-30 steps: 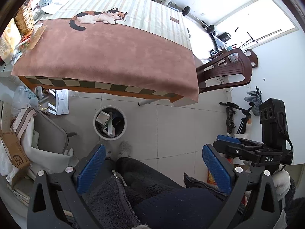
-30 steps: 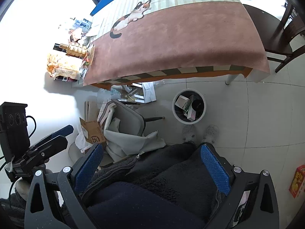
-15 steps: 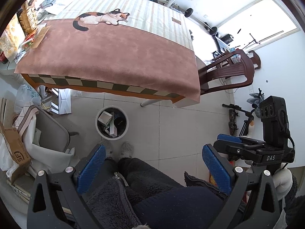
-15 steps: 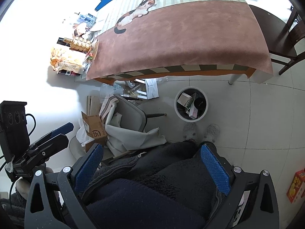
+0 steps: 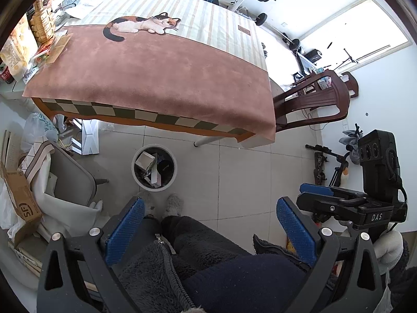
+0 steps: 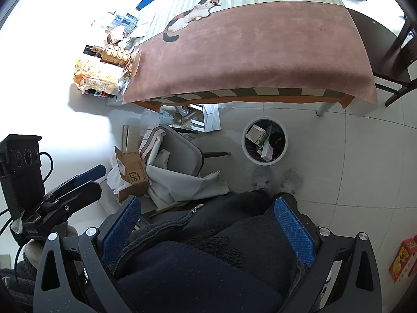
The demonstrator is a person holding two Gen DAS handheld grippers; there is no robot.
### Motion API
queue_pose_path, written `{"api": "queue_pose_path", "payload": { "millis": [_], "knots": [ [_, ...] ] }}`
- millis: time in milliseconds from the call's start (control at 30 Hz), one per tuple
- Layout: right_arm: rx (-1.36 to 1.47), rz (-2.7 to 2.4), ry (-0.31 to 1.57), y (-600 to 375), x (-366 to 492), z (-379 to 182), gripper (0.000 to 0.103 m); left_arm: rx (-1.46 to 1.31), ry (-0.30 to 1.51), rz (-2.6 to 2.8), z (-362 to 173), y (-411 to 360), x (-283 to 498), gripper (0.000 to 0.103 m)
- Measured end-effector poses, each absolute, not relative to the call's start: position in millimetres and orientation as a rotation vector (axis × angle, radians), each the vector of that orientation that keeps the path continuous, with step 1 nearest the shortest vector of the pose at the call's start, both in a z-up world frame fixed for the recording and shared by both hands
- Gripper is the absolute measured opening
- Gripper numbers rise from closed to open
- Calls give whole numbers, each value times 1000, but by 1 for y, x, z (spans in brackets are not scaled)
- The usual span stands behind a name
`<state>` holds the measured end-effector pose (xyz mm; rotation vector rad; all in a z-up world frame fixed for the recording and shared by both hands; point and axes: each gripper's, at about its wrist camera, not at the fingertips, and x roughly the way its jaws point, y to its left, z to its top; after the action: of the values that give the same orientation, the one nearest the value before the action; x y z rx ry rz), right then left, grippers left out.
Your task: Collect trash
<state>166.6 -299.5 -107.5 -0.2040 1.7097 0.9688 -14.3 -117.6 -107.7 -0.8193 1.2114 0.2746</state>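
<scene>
Though blurred, bin [image 5: 154,167] beyond gripper [image 5: 211,228].

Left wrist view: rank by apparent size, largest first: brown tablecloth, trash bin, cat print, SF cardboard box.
1. brown tablecloth, by far the largest.
2. trash bin.
3/4. cat print and SF cardboard box look about alike; the box sits at the distorted fisheye edge, so no ranking between them.

Trash bin [image 5: 154,167]: contents too jumbled to identify. Snack packages [image 6: 96,77]: labels unreadable. Wooden chair [image 6: 391,52]: cut by frame edge.
</scene>
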Motion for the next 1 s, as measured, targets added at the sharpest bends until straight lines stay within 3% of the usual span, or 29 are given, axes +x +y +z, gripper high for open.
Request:
{"api": "queue_pose_path", "payload": {
  "millis": [1000],
  "knots": [
    [-154, 947, 1706, -305, 155, -101, 103, -793, 1214, 255, -104, -122, -5, 103]
  ]
}}
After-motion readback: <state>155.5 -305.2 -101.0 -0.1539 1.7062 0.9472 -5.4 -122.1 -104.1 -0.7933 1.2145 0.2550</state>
